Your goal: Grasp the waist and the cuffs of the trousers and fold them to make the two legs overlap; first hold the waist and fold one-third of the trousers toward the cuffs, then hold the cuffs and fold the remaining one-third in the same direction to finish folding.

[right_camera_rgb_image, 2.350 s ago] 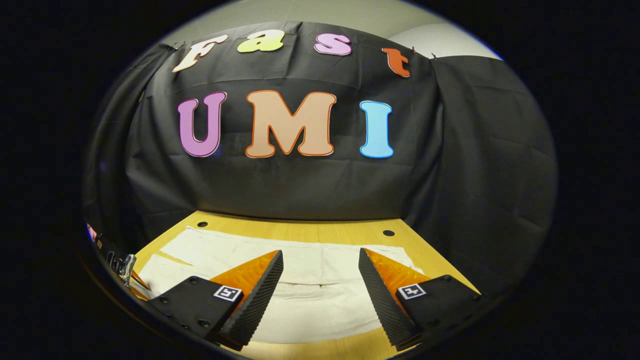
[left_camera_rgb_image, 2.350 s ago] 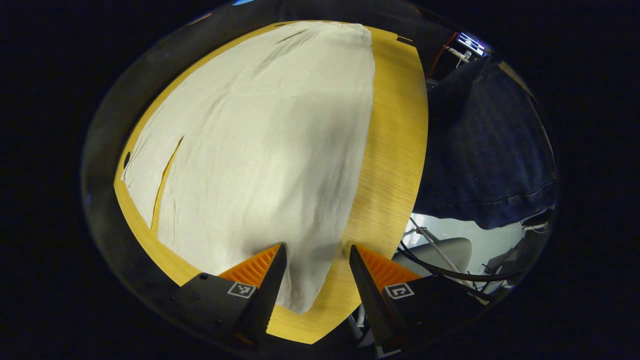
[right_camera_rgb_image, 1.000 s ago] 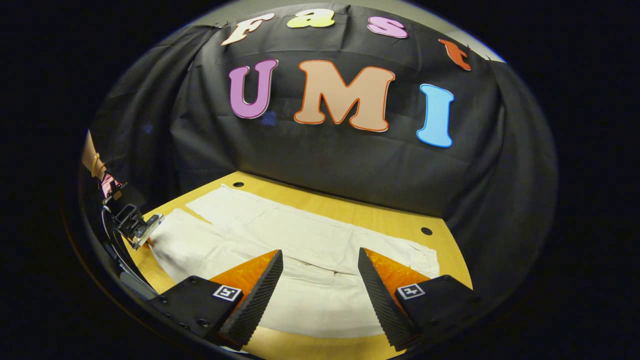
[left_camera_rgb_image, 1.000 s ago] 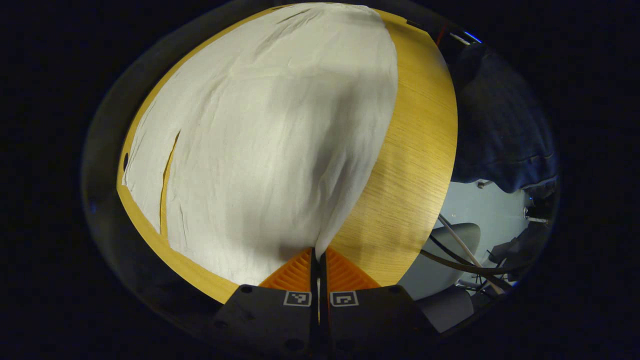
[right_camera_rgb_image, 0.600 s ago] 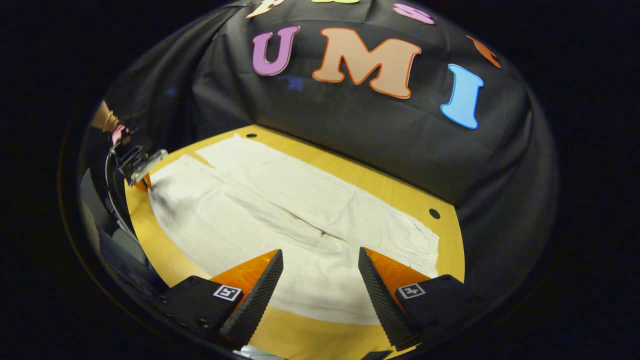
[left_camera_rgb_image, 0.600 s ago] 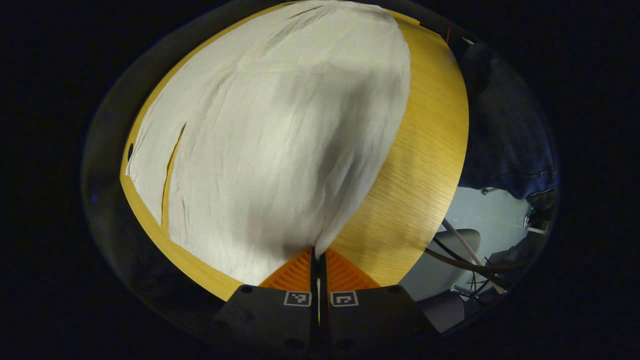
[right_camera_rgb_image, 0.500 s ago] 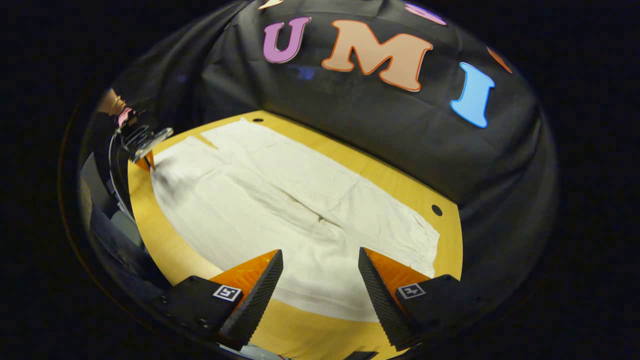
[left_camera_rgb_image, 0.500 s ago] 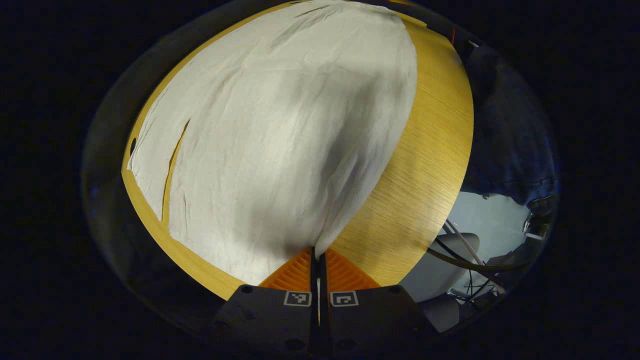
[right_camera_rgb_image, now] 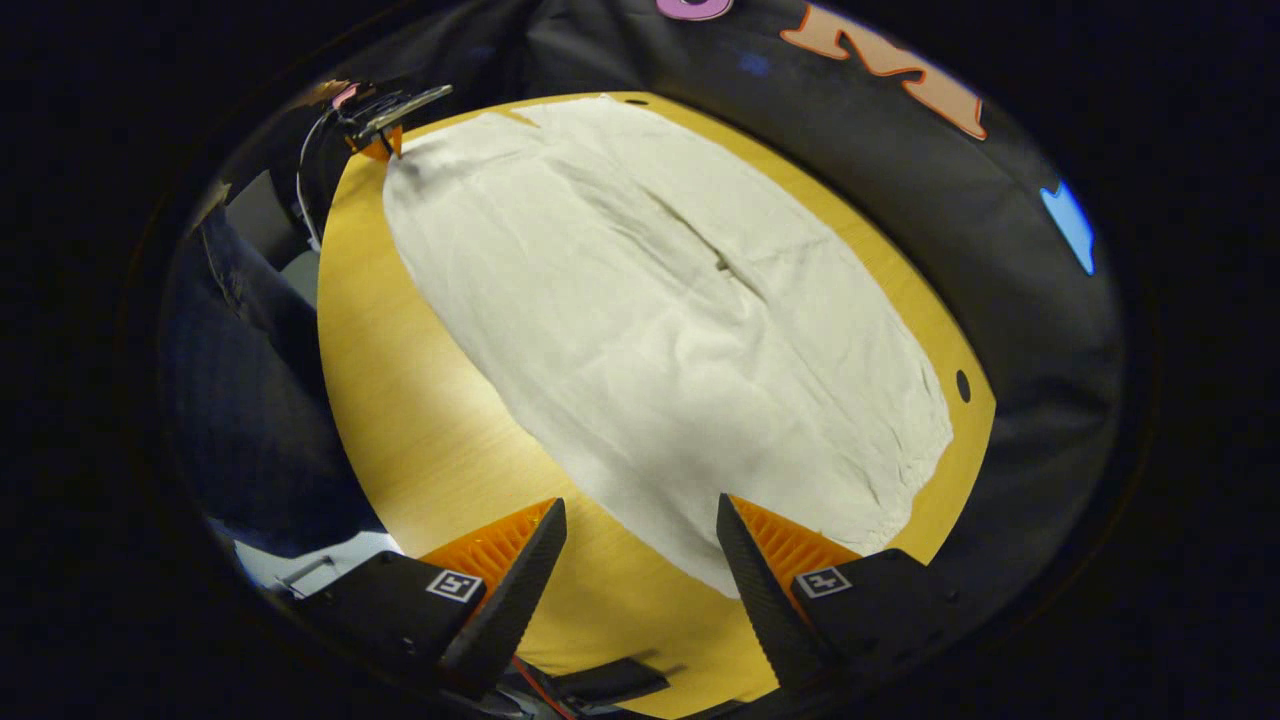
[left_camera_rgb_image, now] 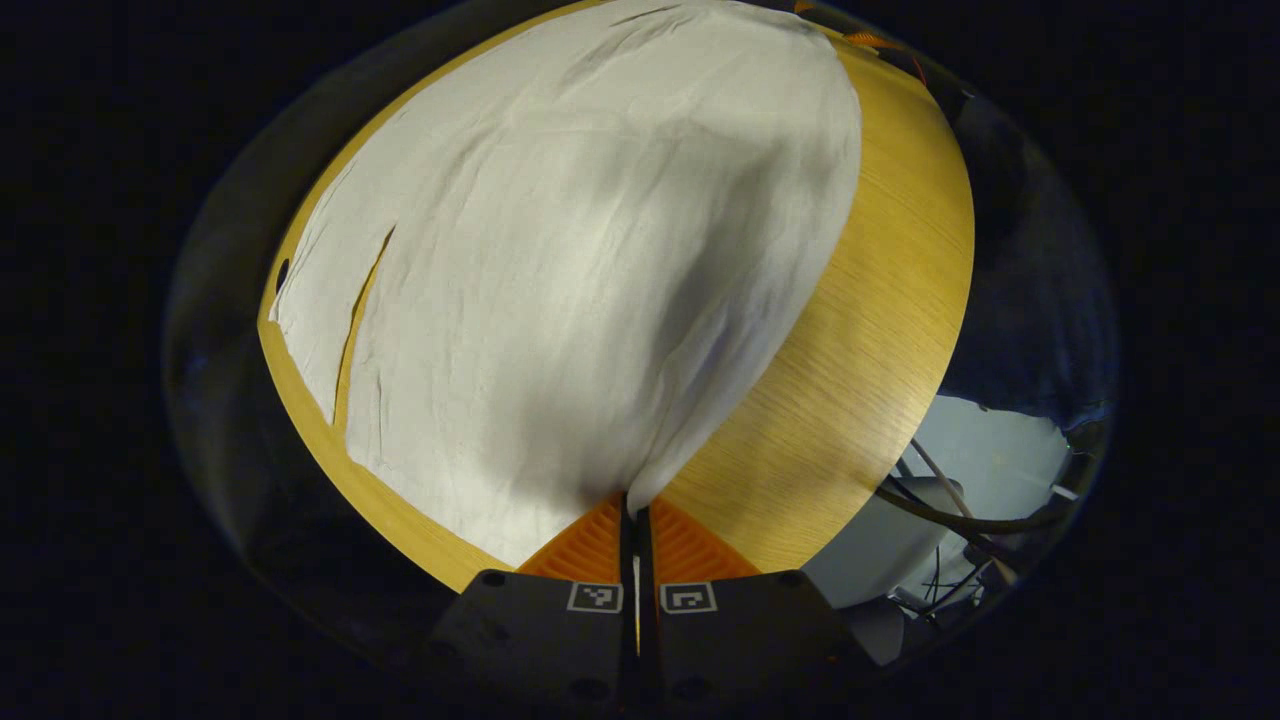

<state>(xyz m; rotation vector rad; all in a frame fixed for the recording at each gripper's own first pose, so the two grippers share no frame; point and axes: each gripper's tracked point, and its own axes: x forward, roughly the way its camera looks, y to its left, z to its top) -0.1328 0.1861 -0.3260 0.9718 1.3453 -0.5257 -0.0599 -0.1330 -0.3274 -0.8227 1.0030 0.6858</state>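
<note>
Left gripper (left_camera_rgb_image: pixel 636 505): jaws fully together, pinching the near corner of the trousers (left_camera_rgb_image: pixel 590 250) at a cuff end; fabric rises slightly off the table (left_camera_rgb_image: pixel 860 360) into the pinch and is drawn taut toward it. Each finger carries a small square black-and-white marker tag, no readable text. Right gripper (right_camera_rgb_image: pixel 640 560): jaws spread wide, holding nothing, hovering above the table edge with the near waist corner of the trousers showing between the fingers; can't tell whether a fingertip touches the cloth. Same kind of square marker tags on its fingers, nothing legible. Trousers: pale cream, spread flat lengthwise across the yellow wood-grain table, legs side by side with a narrow slit of table showing between them toward the far side in the left gripper view. In the right gripper view the left gripper (right_camera_rgb_image: pixel 385 135) sits at the far corner of the trousers, right at the cuff. Off the table's near edge: a person's dark denim clothing (right_camera_rgb_image: pixel 245 400), pale floor and some cables (left_camera_rgb_image: pixel 950 510).
</note>
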